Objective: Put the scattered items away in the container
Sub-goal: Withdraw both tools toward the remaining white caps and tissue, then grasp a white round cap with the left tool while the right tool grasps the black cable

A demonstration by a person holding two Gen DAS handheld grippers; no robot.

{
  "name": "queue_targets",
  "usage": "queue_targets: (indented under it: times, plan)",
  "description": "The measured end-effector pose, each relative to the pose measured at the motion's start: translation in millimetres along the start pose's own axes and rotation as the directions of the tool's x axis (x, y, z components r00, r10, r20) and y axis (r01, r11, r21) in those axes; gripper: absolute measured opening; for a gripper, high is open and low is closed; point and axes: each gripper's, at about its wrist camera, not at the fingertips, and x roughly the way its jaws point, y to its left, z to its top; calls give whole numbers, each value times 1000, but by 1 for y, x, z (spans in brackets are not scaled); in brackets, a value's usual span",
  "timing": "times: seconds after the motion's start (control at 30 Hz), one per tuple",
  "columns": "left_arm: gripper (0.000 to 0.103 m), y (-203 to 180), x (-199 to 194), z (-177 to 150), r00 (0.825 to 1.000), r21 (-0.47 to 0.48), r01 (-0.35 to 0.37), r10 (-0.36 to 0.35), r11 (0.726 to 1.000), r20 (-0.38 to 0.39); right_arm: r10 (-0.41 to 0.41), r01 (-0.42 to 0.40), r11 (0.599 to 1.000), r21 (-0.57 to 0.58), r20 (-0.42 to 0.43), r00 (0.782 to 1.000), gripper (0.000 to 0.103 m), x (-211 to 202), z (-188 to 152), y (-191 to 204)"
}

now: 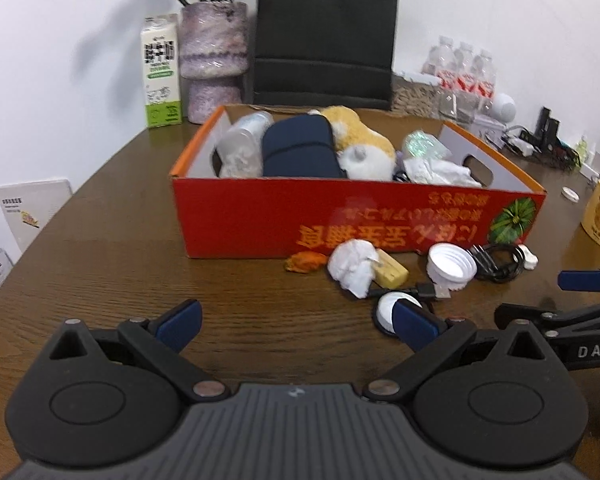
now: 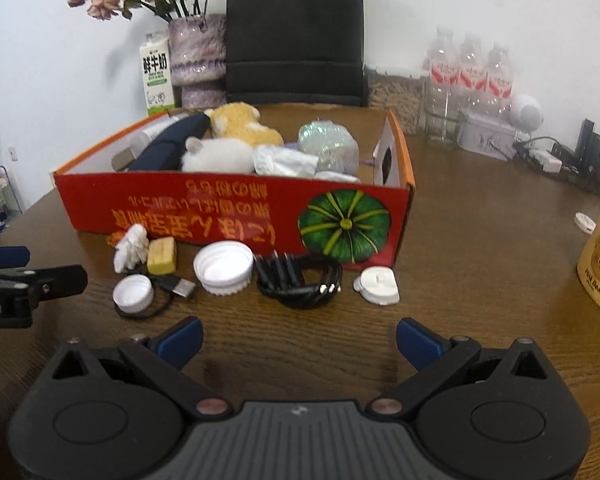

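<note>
Small scattered things, like a big white plastic lid [image 2: 223,266] and a coiled black cable [image 2: 300,284], lie just near the red cardboard box [image 2: 228,216], maybe waiting for pickup. The left gripper [image 1: 296,318] and right gripper [image 2: 298,340] hover nearby, fingers wide apart and empty, ready to grab.

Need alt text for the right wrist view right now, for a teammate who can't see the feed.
The open right gripper hovers empty over a brown table, facing a red cardboard box already holding plush toys and wrapped items. Before the box lie a large white cap, a small white cap, a coiled black cable and a yellow block.
</note>
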Motion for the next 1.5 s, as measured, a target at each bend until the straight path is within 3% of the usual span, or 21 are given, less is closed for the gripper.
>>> queue_targets:
  times: [0.3, 0.47, 0.7, 0.77, 0.8, 1.5]
  plan:
    - [101, -29, 15, 3, 999, 58, 43, -43, 997, -11, -15, 15, 1000, -3, -10, 1000, 103, 8, -3, -6]
    - [72, -43, 19, 3, 998, 94, 66, -65, 993, -17, -18, 18, 1000, -4, 8, 1000, 103, 8, -4, -6]
    - [47, -54, 22, 0, 996, 128, 87, -85, 988, -24, -18, 18, 1000, -5, 11, 1000, 103, 9, -4, -6]
    - [34, -57, 23, 0, 997, 140, 80, -77, 987, -27, -18, 18, 1000, -5, 11, 1000, 103, 9, -4, -6]
    - [31, -57, 24, 0, 996, 142, 82, -78, 986, -31, -18, 18, 1000, -5, 11, 1000, 103, 9, -4, -6]
    - [31, -48, 7, 5, 993, 92, 118, -120, 989, 19, -18, 18, 1000, -3, 11, 1000, 103, 9, -4, -5]
